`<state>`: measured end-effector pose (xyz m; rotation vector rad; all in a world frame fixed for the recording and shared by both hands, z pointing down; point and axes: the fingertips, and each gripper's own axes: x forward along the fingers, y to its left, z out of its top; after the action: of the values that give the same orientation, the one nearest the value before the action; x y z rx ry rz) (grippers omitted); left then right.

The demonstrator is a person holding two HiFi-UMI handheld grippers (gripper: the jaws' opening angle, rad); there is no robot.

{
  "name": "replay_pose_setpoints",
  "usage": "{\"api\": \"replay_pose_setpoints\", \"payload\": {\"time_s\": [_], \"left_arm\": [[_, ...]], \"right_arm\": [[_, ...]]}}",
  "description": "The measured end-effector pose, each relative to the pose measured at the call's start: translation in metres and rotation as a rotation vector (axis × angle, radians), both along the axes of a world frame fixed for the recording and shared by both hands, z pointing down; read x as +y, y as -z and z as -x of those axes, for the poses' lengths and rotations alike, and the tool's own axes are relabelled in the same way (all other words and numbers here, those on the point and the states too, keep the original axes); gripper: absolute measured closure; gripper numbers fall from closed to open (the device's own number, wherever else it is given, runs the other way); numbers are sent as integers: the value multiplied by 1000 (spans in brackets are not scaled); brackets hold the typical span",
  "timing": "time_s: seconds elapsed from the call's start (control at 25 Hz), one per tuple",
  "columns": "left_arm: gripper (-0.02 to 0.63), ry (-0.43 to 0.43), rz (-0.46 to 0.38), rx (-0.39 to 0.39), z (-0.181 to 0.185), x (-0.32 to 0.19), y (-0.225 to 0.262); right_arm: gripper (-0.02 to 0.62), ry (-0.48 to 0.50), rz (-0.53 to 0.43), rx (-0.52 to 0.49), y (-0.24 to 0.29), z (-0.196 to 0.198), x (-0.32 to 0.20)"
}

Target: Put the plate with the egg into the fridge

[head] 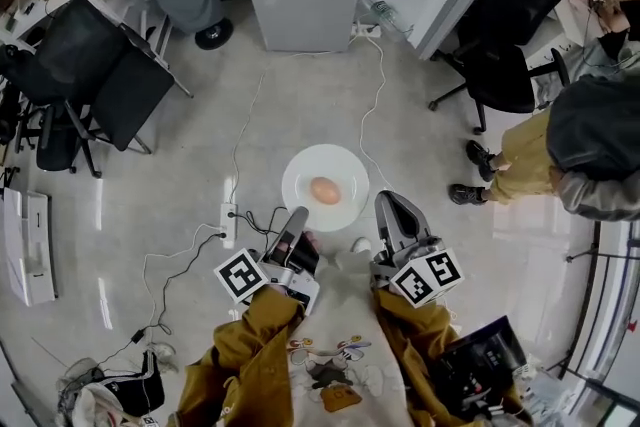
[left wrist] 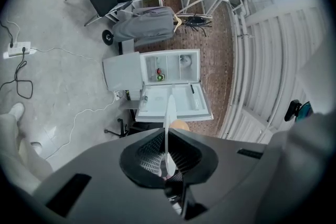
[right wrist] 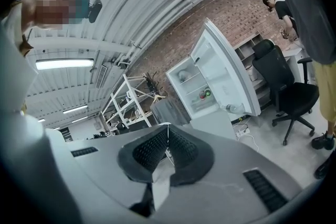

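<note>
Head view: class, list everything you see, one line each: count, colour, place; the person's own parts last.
plate: one, white, centre, rim in both tongs
egg: one, tan, on the plate
fridge: one, white, top centre, door open
chairs: several, black, either side of the fridge
power strip: one, white, left of the plate
bystander: one, yellow trousers, right edge
left tongs: one, dark, shut on the plate's near rim
right tongs: one, dark, shut on the plate's right rim
sleeves: two, mustard, bottom
</note>
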<state>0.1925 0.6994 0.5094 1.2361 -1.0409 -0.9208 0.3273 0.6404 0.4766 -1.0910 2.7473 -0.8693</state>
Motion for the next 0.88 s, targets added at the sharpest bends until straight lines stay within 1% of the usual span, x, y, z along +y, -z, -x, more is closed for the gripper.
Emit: {"api": "replay_pose_setpoints", "payload": {"time_s": [0.12,0.2,0.28,0.44,0.56,0.72,0.88], "left_arm": [[588,-11,1,-12,23,5,-3],[588,-22,10,-23,36,8,-9],[588,-30,15,-23,45,7,-13],[588,-46,12,-8,51,2,-14],[588,-54,14,-6,57,-9,-18],[588,-52,17,-2,63,-30,-19],[588,-31,15,-15,78,-68,-18]], "right_arm": [[588,-10,-4,-8,1,24,2],[588,-24,-4,-4,-1,32,3],[588,-62,-23,13,2,26,-3],[588,-170,-83,41,20,-7,-29],[588,-211,-81,33,17,-11,-41],[588,-197,-53,27,6,3,-54],[588,-147,-33,13,-1,30,-84]]}}
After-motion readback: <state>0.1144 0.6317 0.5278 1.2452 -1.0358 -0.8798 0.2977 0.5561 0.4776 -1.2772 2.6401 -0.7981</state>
